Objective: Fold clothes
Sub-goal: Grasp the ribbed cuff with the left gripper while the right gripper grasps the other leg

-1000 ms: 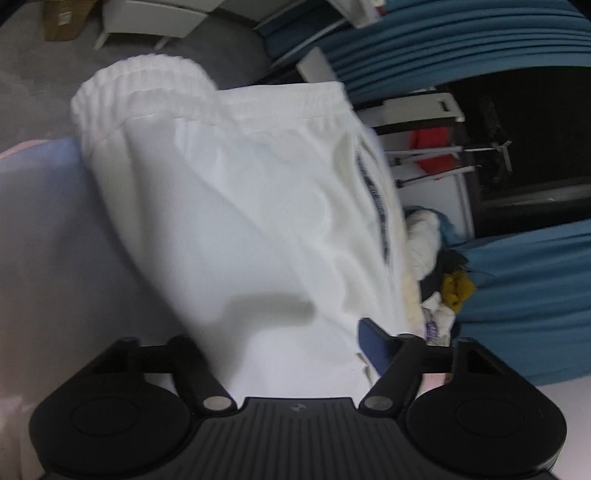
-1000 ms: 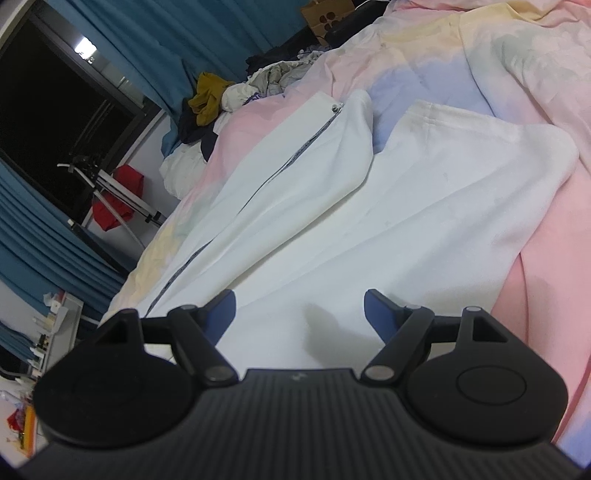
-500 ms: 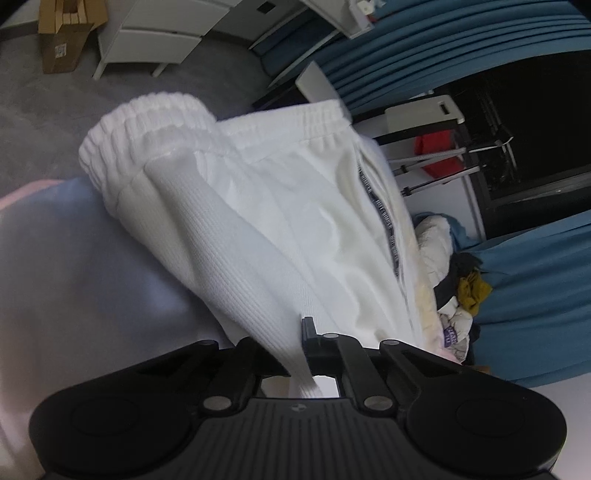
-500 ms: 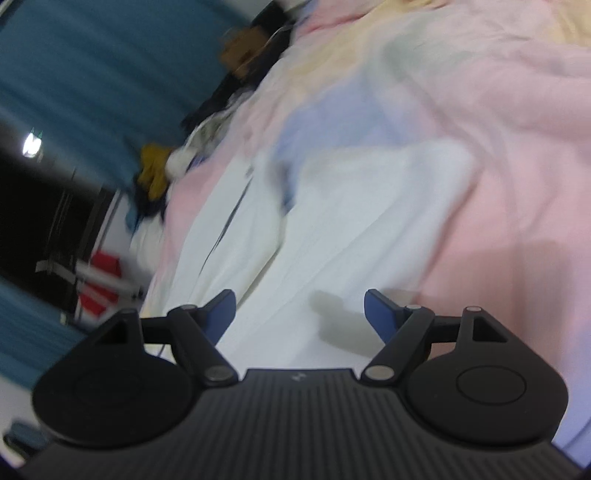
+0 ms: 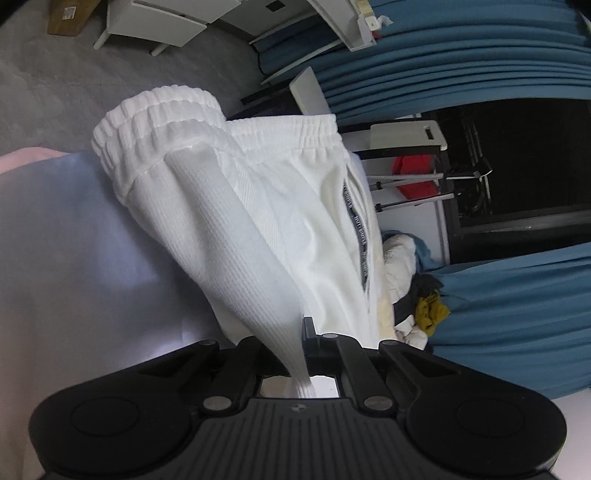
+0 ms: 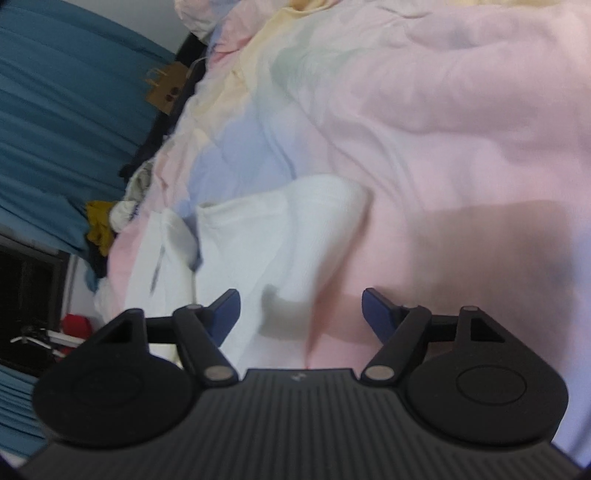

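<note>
White trousers point(image 5: 280, 221) with an elastic waistband and a dark side stripe lie on a pastel bedspread point(image 5: 74, 258). My left gripper point(image 5: 301, 354) is shut on a ribbed fold of the trousers and lifts it off the bed. In the right wrist view the trouser legs point(image 6: 280, 236) lie flat on the bedspread point(image 6: 443, 147). My right gripper point(image 6: 301, 312) is open and empty, just above the edge of a trouser leg.
A pile of other clothes point(image 5: 417, 302) lies at the bed's far side by blue curtains point(image 5: 498, 74). White furniture point(image 5: 159, 22) and a cardboard box point(image 5: 70, 14) stand on the grey floor. A brown paper bag point(image 6: 166, 88) sits beyond the bed.
My left gripper shut on a fold of the trousers and lifted it. My right gripper swung to the right over the trouser legs, staying open.
</note>
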`<state>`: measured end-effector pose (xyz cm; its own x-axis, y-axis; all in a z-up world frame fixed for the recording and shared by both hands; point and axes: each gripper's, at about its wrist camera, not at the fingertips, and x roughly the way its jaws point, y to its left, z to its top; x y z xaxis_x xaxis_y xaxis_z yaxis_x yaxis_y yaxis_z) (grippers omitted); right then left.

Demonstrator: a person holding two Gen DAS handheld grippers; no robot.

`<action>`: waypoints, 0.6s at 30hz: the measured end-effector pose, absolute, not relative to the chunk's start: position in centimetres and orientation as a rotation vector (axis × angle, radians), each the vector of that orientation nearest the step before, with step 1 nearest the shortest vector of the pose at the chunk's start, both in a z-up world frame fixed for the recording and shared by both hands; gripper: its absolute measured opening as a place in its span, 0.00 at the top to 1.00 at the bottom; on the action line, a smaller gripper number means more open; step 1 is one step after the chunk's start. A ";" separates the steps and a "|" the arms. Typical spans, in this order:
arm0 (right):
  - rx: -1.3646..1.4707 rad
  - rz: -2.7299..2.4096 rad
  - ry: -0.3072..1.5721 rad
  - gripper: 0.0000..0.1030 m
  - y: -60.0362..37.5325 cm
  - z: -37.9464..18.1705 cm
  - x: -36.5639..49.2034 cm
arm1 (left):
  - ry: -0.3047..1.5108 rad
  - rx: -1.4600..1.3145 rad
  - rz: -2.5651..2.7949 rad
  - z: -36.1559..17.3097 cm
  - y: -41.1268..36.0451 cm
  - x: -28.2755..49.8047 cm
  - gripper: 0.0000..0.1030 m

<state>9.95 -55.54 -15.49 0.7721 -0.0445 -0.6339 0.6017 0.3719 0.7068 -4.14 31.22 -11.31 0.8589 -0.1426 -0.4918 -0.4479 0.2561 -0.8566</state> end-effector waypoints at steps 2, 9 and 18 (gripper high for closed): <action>1.092 -0.440 0.574 0.52 -55.5 -15.4 10.8 | 0.517 -1.291 0.213 -11.1 31.2 -4.1 0.98; 0.965 -0.456 0.531 0.94 -54.9 -14.2 11.2 | 0.411 -1.249 0.166 -9.5 31.1 -5.3 0.98; 0.965 -0.428 0.318 0.95 -54.8 -7.5 8.1 | 0.355 -1.212 0.128 -5.9 31.2 -8.0 0.98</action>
<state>8.07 -54.84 -7.45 0.8714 -0.2081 -0.4443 0.4854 0.4970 0.7193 -7.96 31.18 -5.93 0.9379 -0.0913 -0.3347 -0.2840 0.3518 -0.8919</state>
